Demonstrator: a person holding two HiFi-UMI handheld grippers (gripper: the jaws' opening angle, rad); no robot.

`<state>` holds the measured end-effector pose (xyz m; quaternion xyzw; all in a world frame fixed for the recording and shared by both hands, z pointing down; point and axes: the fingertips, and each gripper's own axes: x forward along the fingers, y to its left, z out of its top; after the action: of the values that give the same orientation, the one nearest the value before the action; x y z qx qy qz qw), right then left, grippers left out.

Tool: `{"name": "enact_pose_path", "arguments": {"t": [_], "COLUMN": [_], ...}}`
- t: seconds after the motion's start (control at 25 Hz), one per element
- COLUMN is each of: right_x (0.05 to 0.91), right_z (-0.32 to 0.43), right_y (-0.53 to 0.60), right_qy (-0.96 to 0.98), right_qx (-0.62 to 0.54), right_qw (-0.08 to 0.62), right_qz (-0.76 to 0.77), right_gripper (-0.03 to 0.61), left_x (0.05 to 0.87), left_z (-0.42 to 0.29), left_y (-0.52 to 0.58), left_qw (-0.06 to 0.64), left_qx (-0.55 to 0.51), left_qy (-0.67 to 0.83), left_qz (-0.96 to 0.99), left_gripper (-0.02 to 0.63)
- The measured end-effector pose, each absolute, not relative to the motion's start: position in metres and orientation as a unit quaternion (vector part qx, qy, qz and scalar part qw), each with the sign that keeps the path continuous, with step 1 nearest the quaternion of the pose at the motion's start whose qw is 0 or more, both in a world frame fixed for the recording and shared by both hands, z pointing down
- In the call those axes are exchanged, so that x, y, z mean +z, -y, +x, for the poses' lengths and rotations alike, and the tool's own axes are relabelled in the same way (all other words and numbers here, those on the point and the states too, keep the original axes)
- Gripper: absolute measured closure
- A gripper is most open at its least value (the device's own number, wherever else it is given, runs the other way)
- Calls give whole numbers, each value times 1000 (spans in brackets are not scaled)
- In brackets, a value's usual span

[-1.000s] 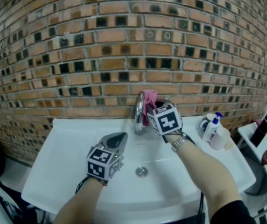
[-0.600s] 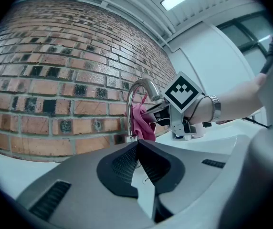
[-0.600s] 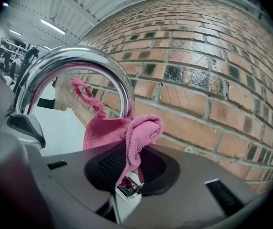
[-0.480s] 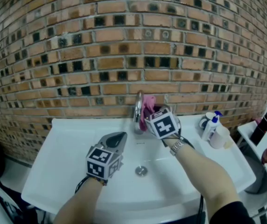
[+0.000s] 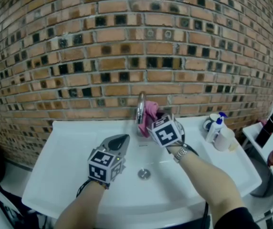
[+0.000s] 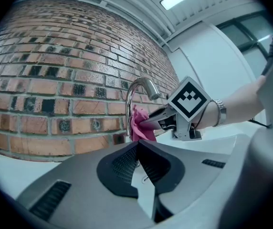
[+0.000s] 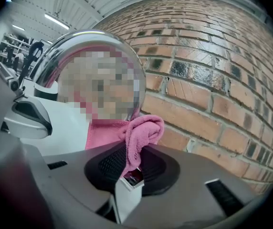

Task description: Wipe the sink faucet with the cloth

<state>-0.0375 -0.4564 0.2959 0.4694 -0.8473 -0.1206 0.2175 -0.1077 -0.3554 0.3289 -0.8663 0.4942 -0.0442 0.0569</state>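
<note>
Up close, I see right tool (image 7: 129, 162) clamping pink cloth (image 7: 143, 130) against faucet (image 5: 140, 108); head view hides that grip. Left tool (image 6: 137, 146) closed, empty.

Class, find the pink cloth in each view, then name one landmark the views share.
Head view: pink cloth at centre, just right of the faucet.
Left gripper view: cloth at centre, against the faucet.
Right gripper view: cloth at lower centre, pinched by the right gripper.
Shared landmark: the chrome faucet.
</note>
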Motion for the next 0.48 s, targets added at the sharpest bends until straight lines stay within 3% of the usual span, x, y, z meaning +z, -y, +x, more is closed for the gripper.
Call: {"name": "enact_pose_path", "arguments": {"t": [0.48], "right_x": [315], "right_z": [-37], "right_y": [436], "right_qy": [848], "right_qx": [-126], "right_qw": [218], "right_qz": [467], "right_gripper": [503], "left_x": [328], "left_z": [-105], "left_y": [354], "left_qw": [60], "left_qx": [-45], "left_qy": [-491], "left_qz": [-868], "left_gripper": [608]}}
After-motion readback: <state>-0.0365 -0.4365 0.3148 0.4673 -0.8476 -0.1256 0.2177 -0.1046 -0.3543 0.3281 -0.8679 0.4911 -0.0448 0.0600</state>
